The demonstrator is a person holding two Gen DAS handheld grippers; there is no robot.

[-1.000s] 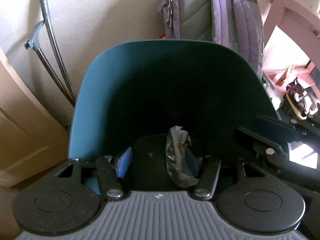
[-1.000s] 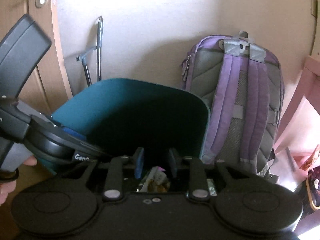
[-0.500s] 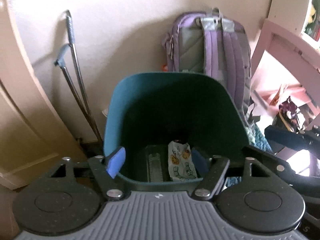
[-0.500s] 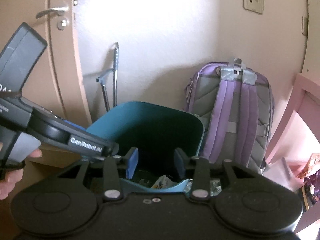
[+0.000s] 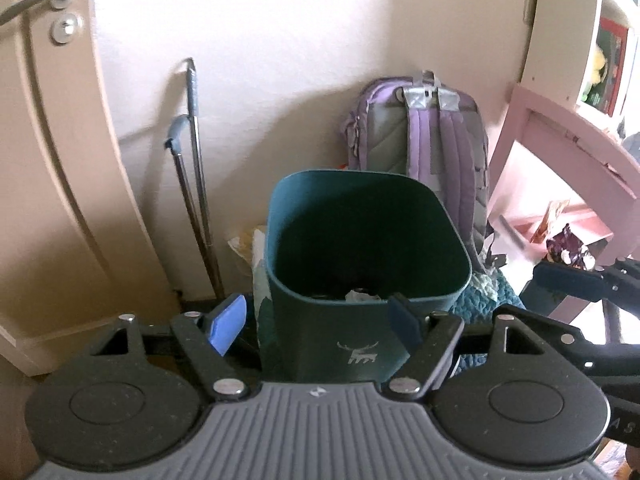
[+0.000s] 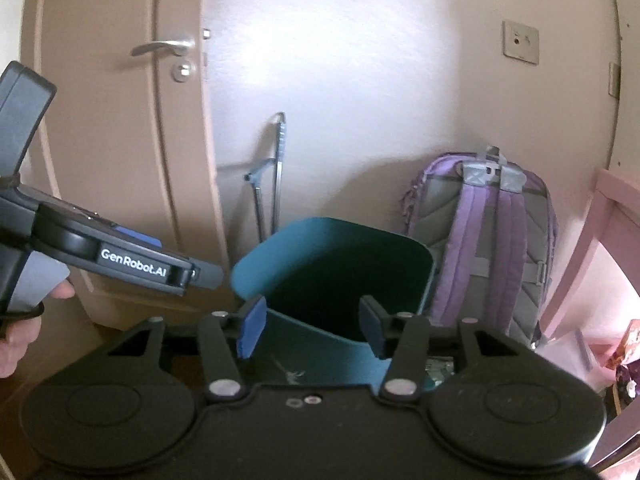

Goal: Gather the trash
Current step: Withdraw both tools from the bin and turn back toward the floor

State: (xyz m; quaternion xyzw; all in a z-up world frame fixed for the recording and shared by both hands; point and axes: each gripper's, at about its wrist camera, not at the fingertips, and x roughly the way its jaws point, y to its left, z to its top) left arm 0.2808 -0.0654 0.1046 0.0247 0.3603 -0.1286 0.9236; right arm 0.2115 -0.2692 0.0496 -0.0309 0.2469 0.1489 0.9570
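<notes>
A teal trash bin [image 5: 360, 336] with a small white animal logo stands on the floor against the wall; it also shows in the right wrist view [image 6: 332, 352]. A bit of pale wrapper trash [image 5: 362, 295] shows at its bottom. My left gripper [image 5: 316, 322] is open and empty, in front of and above the bin's near wall. My right gripper [image 6: 310, 326] is open and empty, above the bin's near rim. The left gripper's body [image 6: 132, 266] shows at the left of the right wrist view.
A purple backpack [image 5: 424, 140] leans on the wall behind the bin. A metal folding cane [image 5: 194, 184] leans left of it, beside a beige door [image 6: 120, 140]. Pink furniture [image 5: 560, 168] stands at the right. A knitted teal item [image 5: 494, 292] lies right of the bin.
Both grippers have pulled back and up out of the bin. The left one opened and dropped its wrapper, which now lies at the bin's bottom. The right gripper has also opened wider.
</notes>
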